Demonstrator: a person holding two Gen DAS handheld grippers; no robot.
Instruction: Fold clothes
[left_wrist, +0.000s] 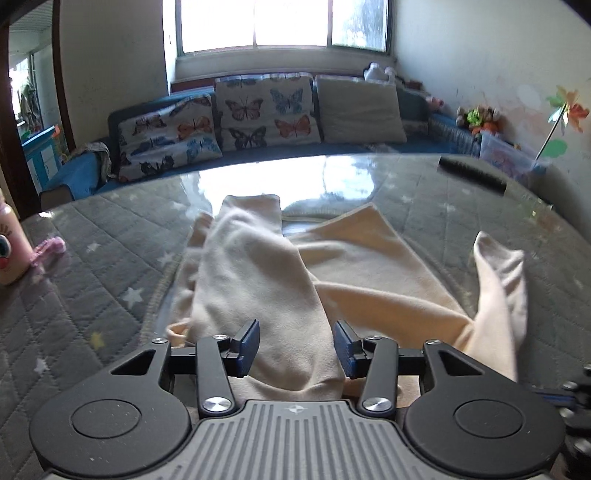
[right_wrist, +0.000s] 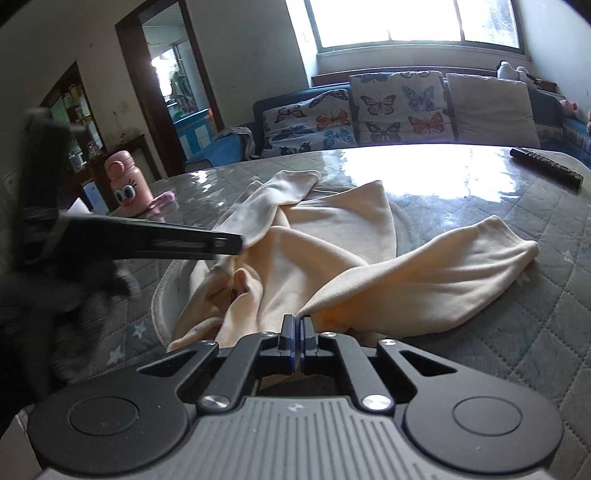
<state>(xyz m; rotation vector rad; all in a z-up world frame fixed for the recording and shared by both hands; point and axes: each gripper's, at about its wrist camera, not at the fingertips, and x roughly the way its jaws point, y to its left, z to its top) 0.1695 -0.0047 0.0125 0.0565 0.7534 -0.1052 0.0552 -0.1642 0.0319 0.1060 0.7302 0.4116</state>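
A: Where is the cream garment (left_wrist: 258, 280)?

B: Spread and rumpled on the table (left_wrist: 92, 266), which has a grey quilted cover with stars under a glossy clear sheet. One sleeve lies folded over the body toward the far side; the other (right_wrist: 436, 273) stretches out to the right.

A: And the left gripper (left_wrist: 295, 345)?

B: Its jaws stand apart with the folded sleeve lying between them; the blue pads (left_wrist: 249, 341) do not press the cloth.

A: The right gripper (right_wrist: 296, 332)?

B: Jaws closed together at the near edge of the garment. Fabric bunches right at the tips, but whether any is pinched I cannot tell.

A: Any containers?

B: A pink bottle (right_wrist: 125, 182) with a cartoon face stands at the far left of the table, lid on, contents hidden. A clear plastic bag (left_wrist: 506, 155) rests beyond the table's right side; what it holds is too blurred to tell.

A: Anything else?

B: A dark remote (right_wrist: 546, 171) lies far right.
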